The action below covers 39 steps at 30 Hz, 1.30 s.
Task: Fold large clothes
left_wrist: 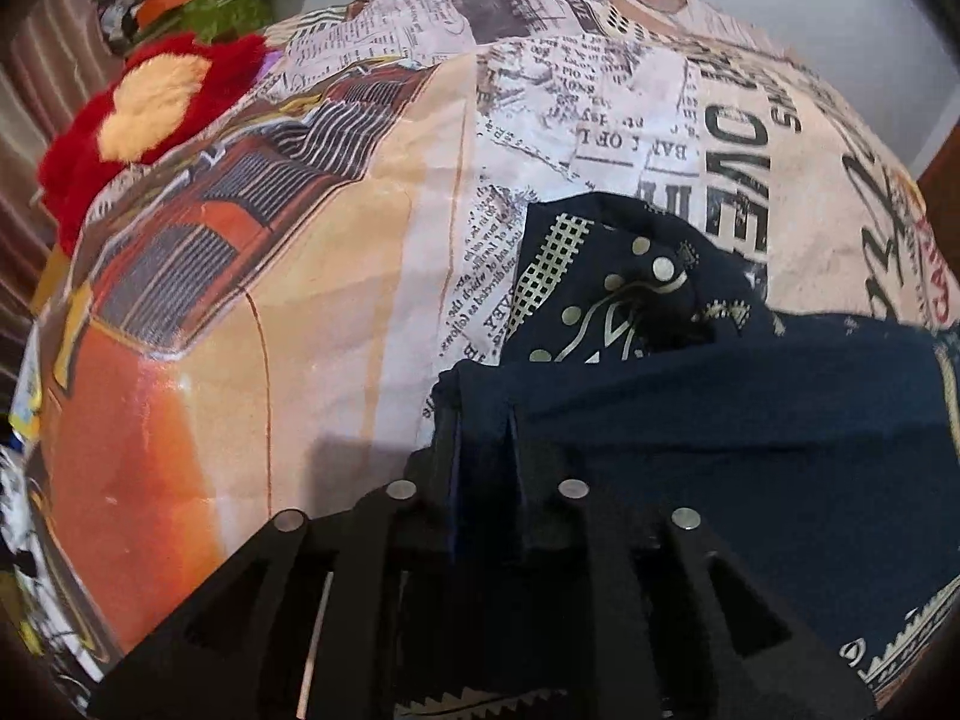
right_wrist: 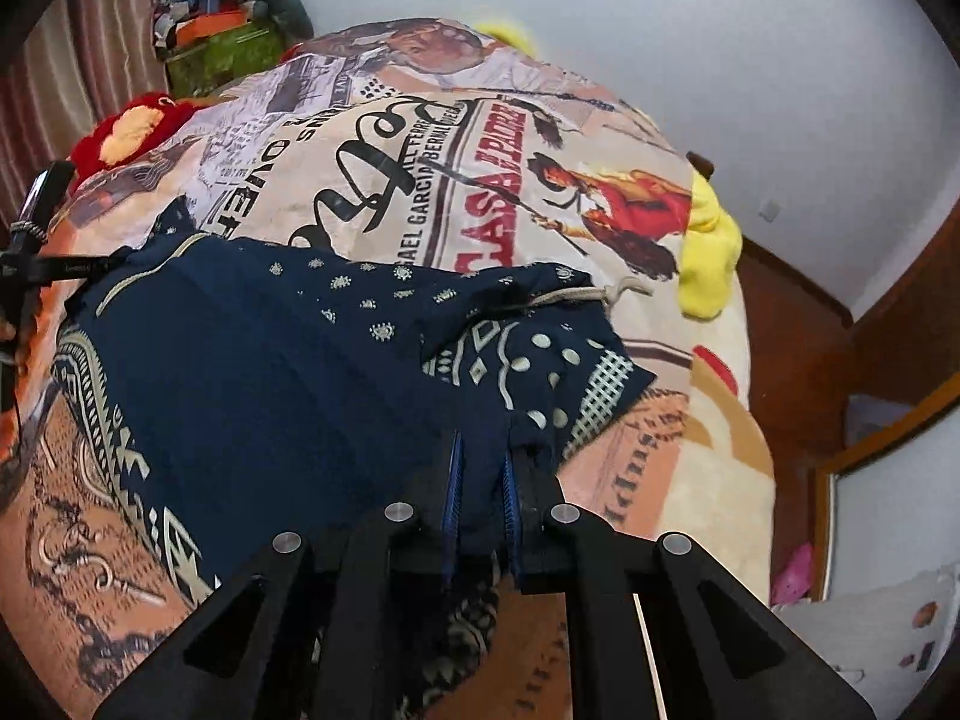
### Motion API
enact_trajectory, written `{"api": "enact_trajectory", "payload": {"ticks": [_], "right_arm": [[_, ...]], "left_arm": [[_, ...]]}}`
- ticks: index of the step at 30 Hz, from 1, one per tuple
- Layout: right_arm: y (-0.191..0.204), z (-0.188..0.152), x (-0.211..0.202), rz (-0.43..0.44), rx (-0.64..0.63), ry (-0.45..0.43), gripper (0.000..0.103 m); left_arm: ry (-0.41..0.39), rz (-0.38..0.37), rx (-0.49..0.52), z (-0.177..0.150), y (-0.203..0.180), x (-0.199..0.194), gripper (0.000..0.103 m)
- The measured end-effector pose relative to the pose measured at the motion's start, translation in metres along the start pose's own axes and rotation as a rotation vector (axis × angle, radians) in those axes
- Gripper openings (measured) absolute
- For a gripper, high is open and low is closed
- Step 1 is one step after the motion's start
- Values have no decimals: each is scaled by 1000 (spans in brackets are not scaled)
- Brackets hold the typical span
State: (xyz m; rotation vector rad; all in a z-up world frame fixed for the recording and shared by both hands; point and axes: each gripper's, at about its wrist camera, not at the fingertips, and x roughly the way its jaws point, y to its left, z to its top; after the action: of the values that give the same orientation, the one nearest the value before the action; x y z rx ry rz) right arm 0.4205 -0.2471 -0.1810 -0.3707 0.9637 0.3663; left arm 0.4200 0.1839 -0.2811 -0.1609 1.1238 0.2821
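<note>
A navy garment (right_wrist: 288, 360) with cream dots and geometric borders lies spread across a bed covered by a poster-print bedspread (right_wrist: 420, 180). A drawstring (right_wrist: 606, 294) shows at its far right corner. My right gripper (right_wrist: 483, 447) points steeply down at the near edge and is shut on a pinch of the navy cloth. In the left wrist view the same garment (left_wrist: 720, 408) fills the lower right. My left gripper (left_wrist: 483, 420) stands at its left corner, jaws slightly parted, with a fold of the cloth lying loosely between them. The left tool's black frame (right_wrist: 36, 264) shows at the right view's left edge.
A red and cream plush toy (left_wrist: 150, 108) sits at the bed's far left, and a yellow plush (right_wrist: 714, 240) lies on the far right side. A pile of belongings (right_wrist: 228, 18) fills the back corner by the curtain. Wooden floor (right_wrist: 798, 360) runs along the bed's right side.
</note>
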Motion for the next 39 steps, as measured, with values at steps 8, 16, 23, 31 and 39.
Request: {"api": "enact_trajectory", "payload": {"ticks": [8, 16, 23, 31, 39], "right_arm": [[-69, -33, -26, -198, 216, 8, 73], [-58, -38, -63, 1, 276, -63, 80], [23, -18, -53, 79, 99, -61, 88], [72, 4, -16, 50, -27, -7, 94], [57, 53, 13, -7, -60, -14, 95]], "left_arm": [[-41, -103, -110, -6, 23, -40, 33], [-108, -233, -17, -30, -6, -107, 60], [-48, -288, 202, -61, -70, -105, 77], [-56, -254, 185, -40, -94, -77, 92], [-121, -127, 247, 25, -103, -59, 92]]}}
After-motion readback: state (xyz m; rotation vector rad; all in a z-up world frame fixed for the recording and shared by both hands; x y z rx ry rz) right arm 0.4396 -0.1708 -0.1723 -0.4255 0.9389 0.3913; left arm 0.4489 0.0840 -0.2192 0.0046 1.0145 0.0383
